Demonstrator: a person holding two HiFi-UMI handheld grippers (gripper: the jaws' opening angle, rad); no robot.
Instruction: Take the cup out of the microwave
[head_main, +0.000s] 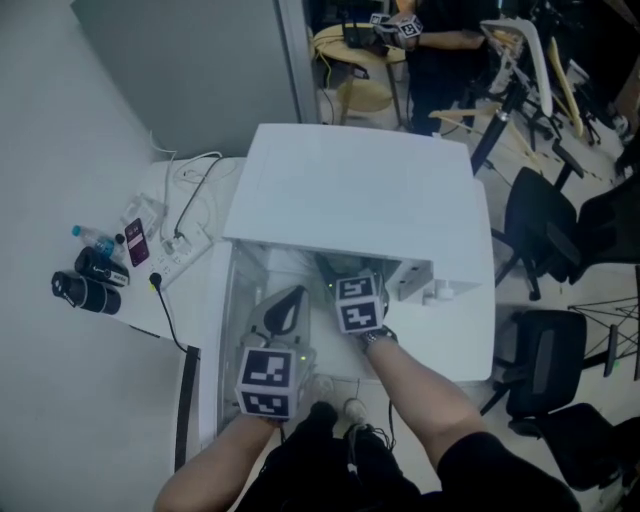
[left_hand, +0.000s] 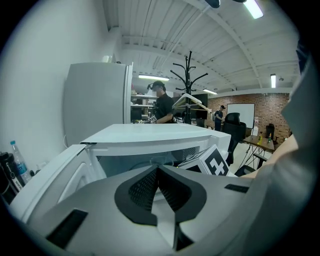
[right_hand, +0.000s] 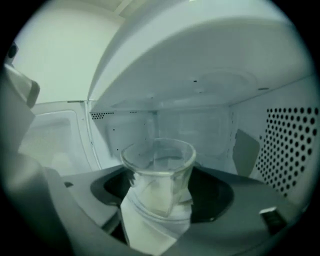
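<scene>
A clear glass cup sits between the jaws of my right gripper, inside the white cavity of the microwave. The jaws press on its sides, so this gripper is shut on the cup. From the head view, only the right gripper's marker cube shows at the microwave's mouth; the cup is hidden under the top. My left gripper hangs in front of the opening, left of the right one, its black pads closed together with nothing between them. The door stands swung out to the left.
Dark bottles and a power strip with cables lie on the white table left of the microwave. Black office chairs stand to the right. A person is at the back of the room.
</scene>
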